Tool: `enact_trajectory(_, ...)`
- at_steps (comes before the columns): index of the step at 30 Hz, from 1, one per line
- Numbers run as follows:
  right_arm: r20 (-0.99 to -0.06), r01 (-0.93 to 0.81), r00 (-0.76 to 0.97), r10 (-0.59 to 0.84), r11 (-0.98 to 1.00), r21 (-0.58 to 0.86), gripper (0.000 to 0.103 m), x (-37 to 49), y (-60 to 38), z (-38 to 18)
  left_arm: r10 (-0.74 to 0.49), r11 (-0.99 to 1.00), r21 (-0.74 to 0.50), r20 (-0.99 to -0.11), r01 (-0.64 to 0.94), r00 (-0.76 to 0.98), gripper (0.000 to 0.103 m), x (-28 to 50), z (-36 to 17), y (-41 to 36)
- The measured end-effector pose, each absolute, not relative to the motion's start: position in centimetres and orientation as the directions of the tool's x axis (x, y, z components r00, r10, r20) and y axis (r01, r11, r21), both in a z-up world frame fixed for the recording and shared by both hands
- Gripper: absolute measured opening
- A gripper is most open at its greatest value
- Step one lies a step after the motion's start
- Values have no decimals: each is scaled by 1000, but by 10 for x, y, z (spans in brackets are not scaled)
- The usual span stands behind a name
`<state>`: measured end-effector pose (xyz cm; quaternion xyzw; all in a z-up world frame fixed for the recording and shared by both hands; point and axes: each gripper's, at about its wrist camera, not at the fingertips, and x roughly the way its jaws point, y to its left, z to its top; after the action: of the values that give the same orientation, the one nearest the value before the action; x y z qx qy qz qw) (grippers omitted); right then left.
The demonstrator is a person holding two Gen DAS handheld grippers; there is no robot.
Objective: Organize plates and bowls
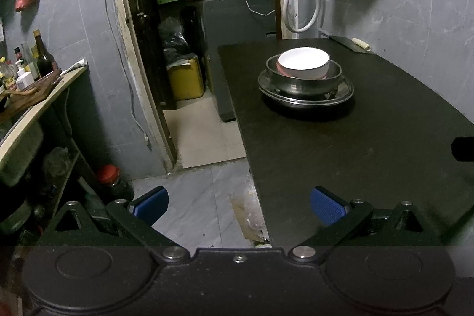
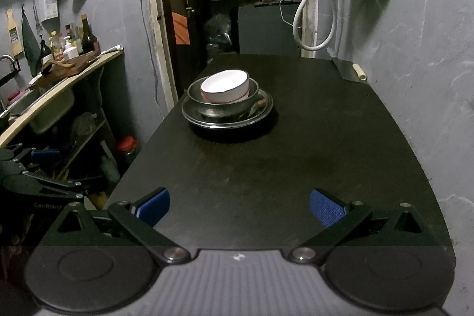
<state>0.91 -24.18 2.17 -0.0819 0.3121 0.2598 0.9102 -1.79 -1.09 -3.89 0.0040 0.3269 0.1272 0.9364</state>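
On the black table stands one stack: a white bowl sits in a metal bowl, which rests on a metal plate. The white bowl leans a little in the right wrist view. My left gripper is open with nothing in it, near the table's left front corner, well short of the stack. My right gripper is open and empty over the table's near end. The left gripper also shows at the left edge of the right wrist view.
A cleaver lies at the table's far right corner by the wall. A counter with bottles and a sink stands left. A doorway opens behind, with a yellow container. A red-lidded jar sits on the floor.
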Motion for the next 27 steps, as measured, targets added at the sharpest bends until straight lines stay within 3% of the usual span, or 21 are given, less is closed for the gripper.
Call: enact_trajectory(27, -614, -514, 676, 407, 858, 3, 103, 8, -239, 22, 223, 972, 86, -613, -216, 758, 102, -17, -43, -8)
